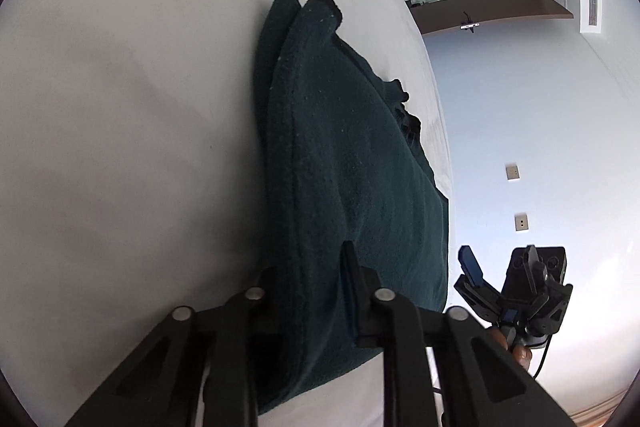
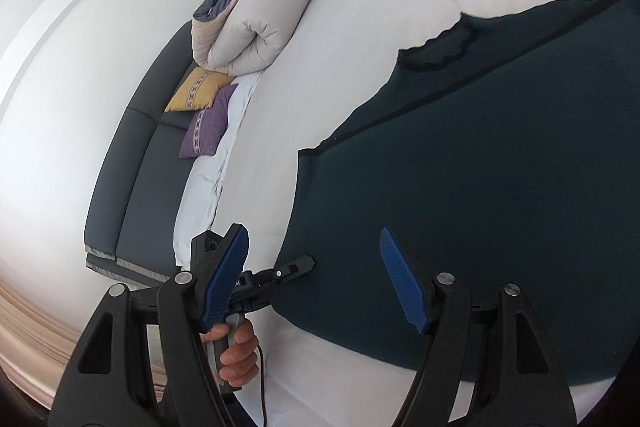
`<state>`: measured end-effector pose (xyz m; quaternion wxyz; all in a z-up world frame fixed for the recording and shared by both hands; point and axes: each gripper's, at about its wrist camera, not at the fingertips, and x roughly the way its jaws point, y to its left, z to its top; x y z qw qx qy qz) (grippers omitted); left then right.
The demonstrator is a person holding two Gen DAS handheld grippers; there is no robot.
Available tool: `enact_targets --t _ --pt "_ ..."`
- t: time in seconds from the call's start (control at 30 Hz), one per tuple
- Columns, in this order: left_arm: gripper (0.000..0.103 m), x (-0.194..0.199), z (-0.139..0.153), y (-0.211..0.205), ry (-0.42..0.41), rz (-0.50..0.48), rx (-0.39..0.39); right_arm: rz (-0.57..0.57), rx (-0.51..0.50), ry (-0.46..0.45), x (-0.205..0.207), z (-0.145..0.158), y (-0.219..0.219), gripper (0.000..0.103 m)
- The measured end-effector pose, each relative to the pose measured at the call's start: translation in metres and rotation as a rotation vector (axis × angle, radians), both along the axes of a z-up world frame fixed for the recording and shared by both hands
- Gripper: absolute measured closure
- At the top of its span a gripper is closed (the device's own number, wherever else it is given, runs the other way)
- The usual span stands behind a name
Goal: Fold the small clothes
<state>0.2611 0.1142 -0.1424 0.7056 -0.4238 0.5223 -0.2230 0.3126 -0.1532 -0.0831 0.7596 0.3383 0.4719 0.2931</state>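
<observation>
The dark teal knitted garment with black trim (image 2: 500, 167) lies spread on the white bed sheet (image 2: 360, 27), filling the right and centre of the right wrist view; its black-edged neckline sits at upper right. In the left wrist view the same garment (image 1: 340, 167) runs up the middle of the frame, one edge rising in a soft ridge.

Progress: judged early. The garment looks mostly flat and unfolded; no finished fold is evident, and the folding is still to do.

The left gripper (image 1: 310, 283) is clenched on the garment's near edge at the bottom centre of its own view, cloth pinched between the black fingers. From the right wrist view, the left gripper (image 2: 298, 265) meets the hem at lower centre, a hand (image 2: 236, 351) on its handle below.

The right gripper (image 2: 314, 277) stands released, blue ribbed pads (image 2: 226, 275) well apart, nothing between them; it hovers over the garment's lower edge.

A rolled cream quilt (image 2: 256, 19), a yellow cushion (image 2: 198, 89) and a purple cushion (image 2: 208, 127) sit at upper left.

Writing: no brand, label or legible text found in either view.
</observation>
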Motion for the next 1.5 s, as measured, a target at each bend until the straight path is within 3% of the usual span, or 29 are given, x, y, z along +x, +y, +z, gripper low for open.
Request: enact_targets --t 0.17,0.27,0.37,0.57,0.8,1.0,1.03,1.1,1.17,1.23,1.37,1.5 --pt "0.090 -0.007 0.004 0.011 -0.023 0.042 -0.042 0.064 0.023 0.103 0.040 -0.030 0.035 0.035" --pt "0.090 -0.007 0.008 0.010 -0.033 0.047 -0.041 0.037 -0.058 0.222 0.057 -0.065 0.040 0.037" --pt "0.091 -0.006 0.019 0.006 -0.052 0.051 -0.029 0.016 0.030 0.208 0.059 -0.080 0.032 0.038" --pt "0.091 0.005 0.061 -0.023 -0.121 0.020 0.029 0.002 0.154 0.220 0.054 -0.075 0.006 0.037" --pt "0.091 0.027 0.110 -0.116 -0.212 -0.101 0.060 -0.094 0.342 0.188 0.050 -0.059 -0.073 0.037" --pt "0.091 0.033 0.099 -0.238 -0.258 -0.286 0.119 -0.224 0.401 0.199 0.043 -0.066 -0.153 0.028" --pt "0.090 0.032 0.091 -0.254 -0.251 -0.313 0.122 -0.240 0.406 0.212 0.041 -0.071 -0.162 0.028" --pt "0.078 0.028 0.077 -0.270 -0.216 -0.339 0.129 -0.268 0.411 0.237 0.037 -0.080 -0.179 0.028" --pt "0.048 0.019 0.074 -0.269 -0.235 -0.333 0.106 -0.276 0.418 0.243 0.034 -0.083 -0.195 0.028" --pt "0.037 0.006 0.083 -0.257 -0.276 -0.326 0.088 -0.263 0.406 0.243 0.035 -0.083 -0.198 0.028" --pt "0.034 -0.005 0.097 -0.222 -0.337 -0.294 0.122 -0.230 0.324 0.241 0.039 -0.077 -0.189 0.028" --pt "0.034 -0.010 0.082 -0.184 -0.309 -0.256 0.142 -0.182 0.168 0.245 0.042 -0.068 -0.171 0.030"
